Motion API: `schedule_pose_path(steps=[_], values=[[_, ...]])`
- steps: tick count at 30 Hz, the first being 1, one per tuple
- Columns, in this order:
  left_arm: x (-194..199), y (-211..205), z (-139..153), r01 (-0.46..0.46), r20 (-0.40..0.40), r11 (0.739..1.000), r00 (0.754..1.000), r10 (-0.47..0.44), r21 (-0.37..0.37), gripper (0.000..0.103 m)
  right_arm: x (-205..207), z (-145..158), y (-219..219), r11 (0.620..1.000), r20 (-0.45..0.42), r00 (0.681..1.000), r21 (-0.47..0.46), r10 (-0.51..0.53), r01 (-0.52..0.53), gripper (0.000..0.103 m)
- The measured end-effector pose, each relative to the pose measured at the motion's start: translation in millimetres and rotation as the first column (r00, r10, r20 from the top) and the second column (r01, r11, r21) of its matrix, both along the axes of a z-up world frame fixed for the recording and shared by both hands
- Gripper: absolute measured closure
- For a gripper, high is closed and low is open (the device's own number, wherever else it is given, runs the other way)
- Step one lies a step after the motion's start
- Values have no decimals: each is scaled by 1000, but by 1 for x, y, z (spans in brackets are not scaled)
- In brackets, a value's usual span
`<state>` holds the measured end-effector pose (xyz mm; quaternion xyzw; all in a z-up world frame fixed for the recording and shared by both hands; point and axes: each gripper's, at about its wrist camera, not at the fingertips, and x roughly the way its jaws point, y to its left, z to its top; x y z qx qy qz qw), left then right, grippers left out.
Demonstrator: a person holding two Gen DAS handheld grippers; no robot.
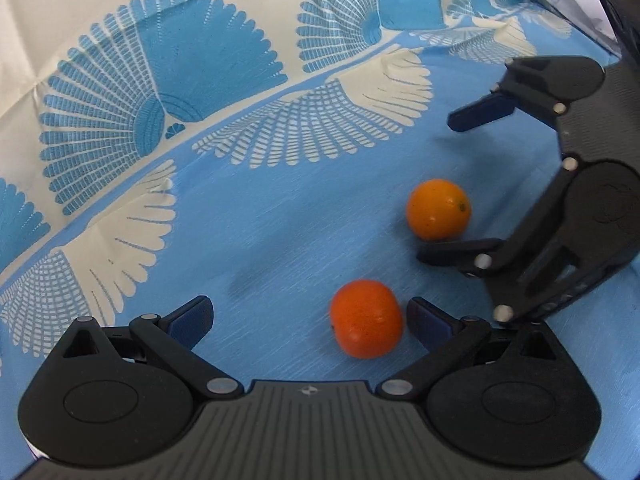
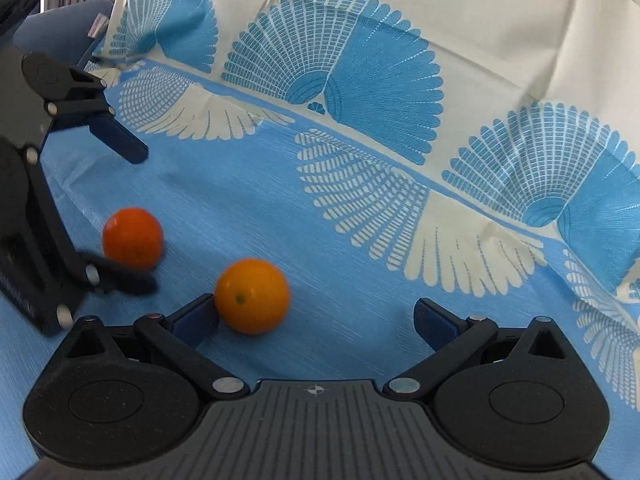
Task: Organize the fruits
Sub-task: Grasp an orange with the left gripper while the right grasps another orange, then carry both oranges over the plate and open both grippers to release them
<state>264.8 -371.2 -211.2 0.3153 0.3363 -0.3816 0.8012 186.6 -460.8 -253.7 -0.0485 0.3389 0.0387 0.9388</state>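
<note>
Left wrist view is showing the left gripper (image 1: 308, 320) standing wide open, the reddish orange (image 1: 366, 319) lying beside its right finger. The right gripper (image 2: 316, 318), also open, is touching the yellower orange (image 2: 252, 296). Both are probably firm, round, rolling easily; grasping across the middle seems best.

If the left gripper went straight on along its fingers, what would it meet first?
Probably nothing solid: the open left gripper points over bare blue tablecloth. The reddish orange sits off-centre beside its right finger and might be brushed; depth is unclear.
</note>
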Motion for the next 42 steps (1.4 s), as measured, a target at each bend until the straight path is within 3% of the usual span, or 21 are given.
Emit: schedule_pose_path(steps=[5, 6, 7, 8, 9, 10, 11, 17, 25, 30, 35, 42], values=[[7, 6, -1, -36, -55, 999, 998, 34, -34, 1, 4, -4, -6, 997, 8, 999, 67, -37, 36, 1], [7, 8, -1, -36, -81, 998, 996, 31, -52, 8, 4, -6, -7, 996, 11, 999, 79, -43, 42, 1], [8, 10, 1, -30, -126, 996, 992, 20, -78, 25, 3, -7, -7, 995, 15, 999, 86, -45, 43, 3], [7, 11, 5, -32, -158, 994, 987, 15, -102, 33, 1, -7, -6, 994, 20, 999, 103, -29, 27, 14], [4, 10, 8, -24, -159, 993, 987, 6, -112, 58, -2, -5, -5, 992, 34, 999, 126, -7, 3, 25], [0, 7, 10, -7, -165, 994, 986, -11, -112, 67, -5, -4, -1, 991, 49, 999, 133, 9, -16, 54], [-2, 4, 11, -7, -163, 994, 987, -11, -108, 67, -6, -3, 5, 993, 52, 999, 114, 11, -17, 64], [-7, 4, 10, -67, -172, 989, 984, 44, -129, 68, -8, -4, 11, 993, 52, 998, 115, -44, 38, 64], [-17, 30, 49, -221, -157, 952, 969, 189, -213, 67, -29, 18, 11, 975, 62, 980, 129, -190, 181, 64], [-30, 60, 74, -348, -158, 913, 934, 319, -213, 67, -52, 42, 19, 952, 58, 962, 171, -267, 254, 64], [-63, 121, 117, -452, -185, 860, 890, 417, -236, 67, -88, 90, 45, 941, 126, 949, 220, -290, 259, 64], [-133, 229, 154, -551, -217, 811, 831, 512, -195, 67, -150, 134, 140, 965, 110, 979, 222, -169, 141, 64]])
